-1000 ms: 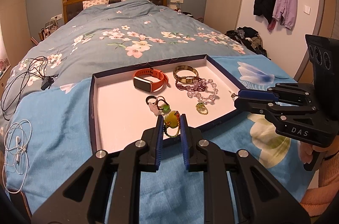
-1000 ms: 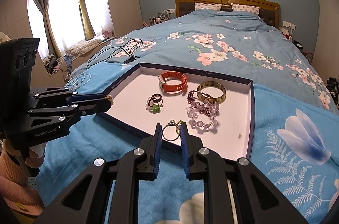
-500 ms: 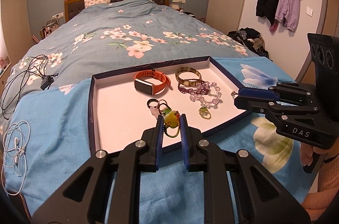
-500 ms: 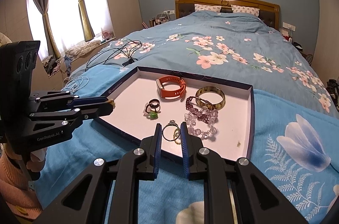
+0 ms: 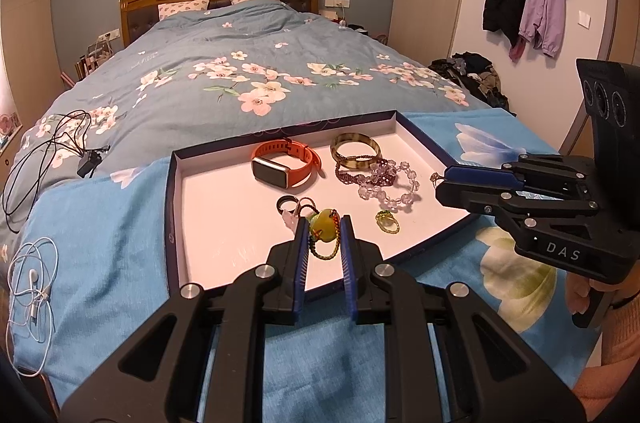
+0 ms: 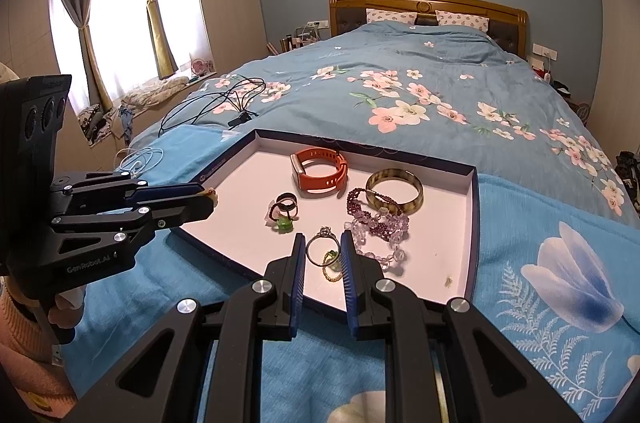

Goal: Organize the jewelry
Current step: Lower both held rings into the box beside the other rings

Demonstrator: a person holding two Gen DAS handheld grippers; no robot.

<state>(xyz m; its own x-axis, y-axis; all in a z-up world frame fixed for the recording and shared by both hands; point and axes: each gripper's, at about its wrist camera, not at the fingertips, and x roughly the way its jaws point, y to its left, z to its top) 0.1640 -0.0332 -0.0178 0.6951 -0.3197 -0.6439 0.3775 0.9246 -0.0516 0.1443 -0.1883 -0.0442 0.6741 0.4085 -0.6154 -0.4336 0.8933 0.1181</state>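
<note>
A shallow tray [image 5: 173,207] with a dark blue rim and a pale pink floor lies on a light blue cloth [image 5: 100,235] at the foot of the bed [image 5: 224,71]. Toward its far side sit an orange smartwatch [image 5: 286,167], a mottled brown bangle [image 5: 354,150], a purple beaded bracelet [image 5: 362,177] and a clear crystal bracelet [image 5: 394,191] (the two bracelets overlap). Nearer the middle is a cluster of dark rings [image 5: 290,205], and just beside the crystal beads lies a small gold ring with a green stone [image 5: 387,222].

The left gripper [image 5: 324,223] is clamped on a yellow-green bead pendant [image 5: 323,228] with a braided loop, held over the tray's near half. The right gripper [image 6: 322,246] pinches a silver ring [image 6: 322,248] upright by its sides, its stone on top, above the tray's near edge.

The left half of the tray floor is bare, as is the near right corner apart from one tiny speck [image 6: 449,280]. Outside the rim, white earphones [image 5: 34,283] and a black cable [image 5: 48,159] lie well apart to the left; the cloth on the right is open.
</note>
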